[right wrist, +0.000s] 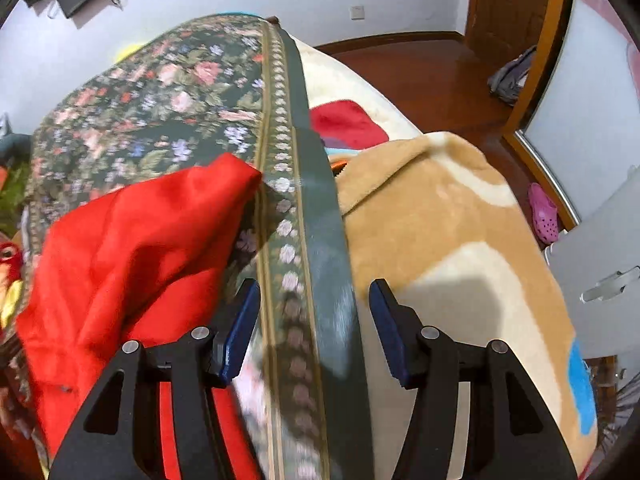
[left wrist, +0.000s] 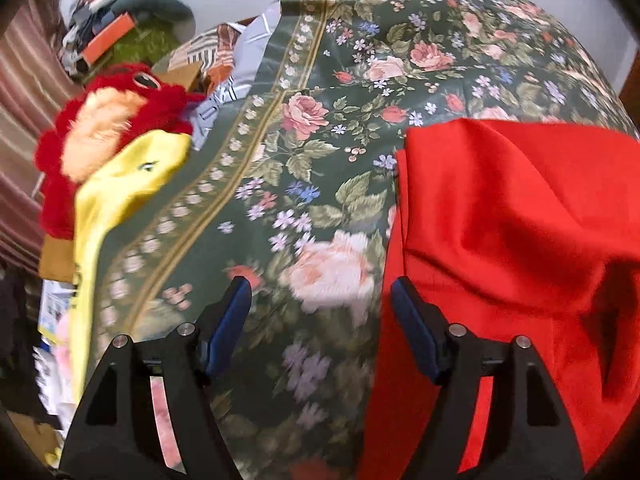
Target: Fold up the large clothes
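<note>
The folding looks barely begun, or at most at an early stage. The red garment [left wrist: 508,216] lies rumpled on the floral cover [left wrist: 320,128] of the bed, with soft ridges and a deep crease across it, and no neat stacked layers show. In the left wrist view it fills the right half of the frame, its straight left edge running down toward the bottom; a doubled edge near the top of that side may be one fold, but I cannot tell for sure. In the right wrist view the same red garment [right wrist: 132,248] sits in the lower left, bunched, with one corner pointing up toward the centre, just beside the cover's bordered strip [right wrist: 288,216].

The left gripper [left wrist: 320,308] has its fingers spread wide with nothing between them, over the floral cover just left of the garment's edge. The right gripper [right wrist: 314,308] is likewise wide and holds nothing, straddling the bordered strip, with a tan blanket [right wrist: 440,216] on the right.

The cloth is bright red, matte and soft-looking, thin enough to drape in loose waves. Judging by this, smoothing and all proper folds remain to be done.
</note>
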Motion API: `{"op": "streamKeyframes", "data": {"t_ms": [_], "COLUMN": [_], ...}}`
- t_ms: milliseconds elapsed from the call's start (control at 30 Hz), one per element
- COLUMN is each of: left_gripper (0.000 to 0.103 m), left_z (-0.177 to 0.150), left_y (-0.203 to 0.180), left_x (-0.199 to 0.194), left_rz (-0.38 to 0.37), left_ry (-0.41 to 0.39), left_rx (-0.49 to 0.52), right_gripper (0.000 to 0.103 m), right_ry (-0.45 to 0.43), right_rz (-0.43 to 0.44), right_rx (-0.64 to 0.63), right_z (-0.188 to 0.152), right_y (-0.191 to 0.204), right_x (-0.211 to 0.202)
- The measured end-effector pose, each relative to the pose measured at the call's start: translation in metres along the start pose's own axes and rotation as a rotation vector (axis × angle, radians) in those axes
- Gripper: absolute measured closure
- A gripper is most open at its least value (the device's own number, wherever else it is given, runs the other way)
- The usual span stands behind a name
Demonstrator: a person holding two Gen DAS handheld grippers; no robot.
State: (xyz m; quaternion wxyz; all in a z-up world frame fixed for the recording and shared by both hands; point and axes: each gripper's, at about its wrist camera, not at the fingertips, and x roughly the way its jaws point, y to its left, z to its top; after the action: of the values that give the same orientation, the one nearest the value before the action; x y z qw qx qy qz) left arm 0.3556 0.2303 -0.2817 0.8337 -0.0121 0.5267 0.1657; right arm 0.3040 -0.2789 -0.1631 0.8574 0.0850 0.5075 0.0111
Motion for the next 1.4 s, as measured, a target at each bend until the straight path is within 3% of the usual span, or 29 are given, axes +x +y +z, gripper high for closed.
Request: {"op": "streamKeyframes", "data": {"t_ms": [133, 400, 533, 633, 733, 900, 1067, 1233, 1400], "left_gripper": [0.030, 0.030, 0.029, 0.024, 0.021, 0.007, 0.006, 0.006, 0.006], "left_z": [-0.009, -0.023, -0.036, -0.051, -0.067, -0.098, -0.133, -0.173, -0.208], "left_y": [0.007, 0.002, 0.001, 0.001, 0.001, 0.004, 0.011, 0.023, 0.029], "left_x": [-0.041, -0.153, -0.198, -0.223, -0.236, -0.232, -0.195, -0.146, -0.113], "left_rz": [-0.056, -0.142, -0.169, -0.184, -0.205, -0.250, -0.293, -0.398, -0.442], "left_ry": [-0.050, -0.237, -0.313, -0.354, -0.364, -0.314, -0.172, 0.017, 0.124], "left_rx": [0.012, 0.036, 0.054, 0.070, 0.079, 0.060, 0.026, -0.071, -0.158], "right_gripper": [0.050, 0.041, 0.039, 0.030, 0.026, 0.023, 0.023, 0.023, 0.023], "right_ry": [-0.073, -0.215, -0.249, -0.267, -0.264, -0.185, -0.085, 0.032, 0.133], "right_rz": [0.017, 0.116, 0.140, 0.146, 0.151, 0.145, 0.164, 0.166, 0.190], "right_rx": [-0.083, -0.196, -0.251, -0.288, -0.324, -0.372, -0.350, -0.303, -0.198], "right_z": [-0.005, -0.018, -0.031, -0.047, -0.064, -0.089, -0.115, -0.143, -0.159], "right_y": [0.017, 0.058, 0.074, 0.082, 0.087, 0.089, 0.082, 0.072, 0.055], "right_x": [-0.045, -0.120, -0.140, -0.152, -0.155, -0.145, -0.123, -0.093, -0.069]}}
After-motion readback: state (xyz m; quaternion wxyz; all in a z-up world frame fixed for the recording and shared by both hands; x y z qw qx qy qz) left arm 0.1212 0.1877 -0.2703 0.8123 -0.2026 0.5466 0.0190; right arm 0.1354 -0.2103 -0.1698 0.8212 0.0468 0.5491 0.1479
